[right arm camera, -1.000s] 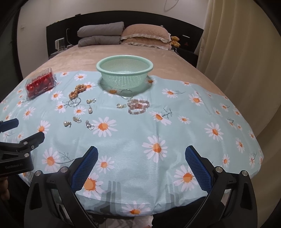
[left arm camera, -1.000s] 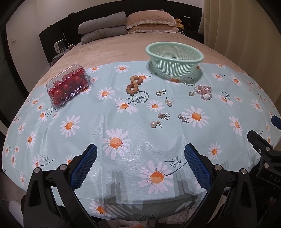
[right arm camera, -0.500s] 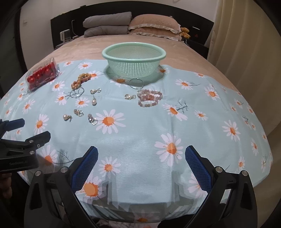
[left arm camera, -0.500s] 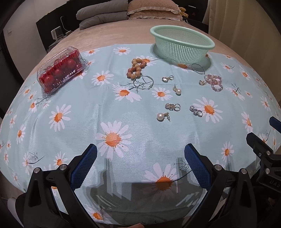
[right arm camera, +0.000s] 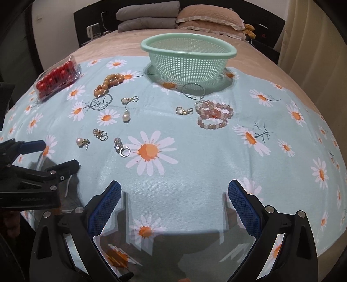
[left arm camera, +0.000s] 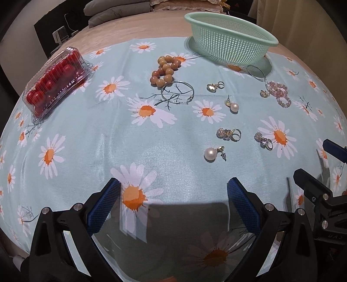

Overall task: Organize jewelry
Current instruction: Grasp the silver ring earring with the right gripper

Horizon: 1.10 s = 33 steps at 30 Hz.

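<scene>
Jewelry lies scattered on a daisy-print cloth (left arm camera: 86, 134) in front of a green mesh basket (left arm camera: 229, 41) (right arm camera: 187, 57). There is an amber bead bracelet (left arm camera: 166, 70) (right arm camera: 108, 83), a silver hoop (left arm camera: 177, 93), pink bead bracelets (right arm camera: 213, 115) (left arm camera: 278, 93), a pearl earring (left arm camera: 210, 154) (right arm camera: 80, 142), another pearl earring (left arm camera: 233, 106) and several sparkly rings (left arm camera: 227, 133). My left gripper (left arm camera: 173, 201) is open and empty, just short of the near pearl earring. My right gripper (right arm camera: 174, 201) is open and empty over the cloth's front.
A clear box of red balls (left arm camera: 54, 84) (right arm camera: 57, 78) sits at the far left. The cloth lies on a bed with pillows (right arm camera: 208, 19) at the back. A curtain (right arm camera: 312, 43) hangs at the right.
Both grippers have moved forward and lower toward the jewelry. Both stay open. Nothing on the cloth has moved.
</scene>
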Motion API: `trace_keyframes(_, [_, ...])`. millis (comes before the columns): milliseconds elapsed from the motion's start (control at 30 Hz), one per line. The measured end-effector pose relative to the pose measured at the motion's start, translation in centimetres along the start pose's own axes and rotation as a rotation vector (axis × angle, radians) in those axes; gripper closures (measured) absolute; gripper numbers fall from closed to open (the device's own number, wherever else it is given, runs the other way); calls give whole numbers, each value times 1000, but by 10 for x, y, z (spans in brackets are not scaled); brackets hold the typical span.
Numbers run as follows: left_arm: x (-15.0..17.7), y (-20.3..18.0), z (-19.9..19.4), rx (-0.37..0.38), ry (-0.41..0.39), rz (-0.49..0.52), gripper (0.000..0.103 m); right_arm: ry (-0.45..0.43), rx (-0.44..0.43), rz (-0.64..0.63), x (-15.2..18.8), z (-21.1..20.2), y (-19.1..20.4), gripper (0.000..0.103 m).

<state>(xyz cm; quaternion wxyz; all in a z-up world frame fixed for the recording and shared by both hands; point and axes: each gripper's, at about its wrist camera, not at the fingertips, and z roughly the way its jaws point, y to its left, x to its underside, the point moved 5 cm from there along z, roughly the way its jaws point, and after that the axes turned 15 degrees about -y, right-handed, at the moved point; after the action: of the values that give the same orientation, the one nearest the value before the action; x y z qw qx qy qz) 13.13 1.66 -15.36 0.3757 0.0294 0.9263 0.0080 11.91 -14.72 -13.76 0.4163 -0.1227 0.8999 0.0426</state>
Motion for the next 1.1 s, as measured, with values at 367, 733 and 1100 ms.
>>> trace_keyframes(367, [-10,-2,22,62,-73,83,4,-18,-200,9,-16,35,23,33])
trace_keyframes(733, [-10,-5,18,134,-131,153,12,-54,-234,-97,-19,37,25,53])
trace_keyframes(1100, [-15,-16,10,191,-169,186,84,-80,-344,-148,-16,35,44,87])
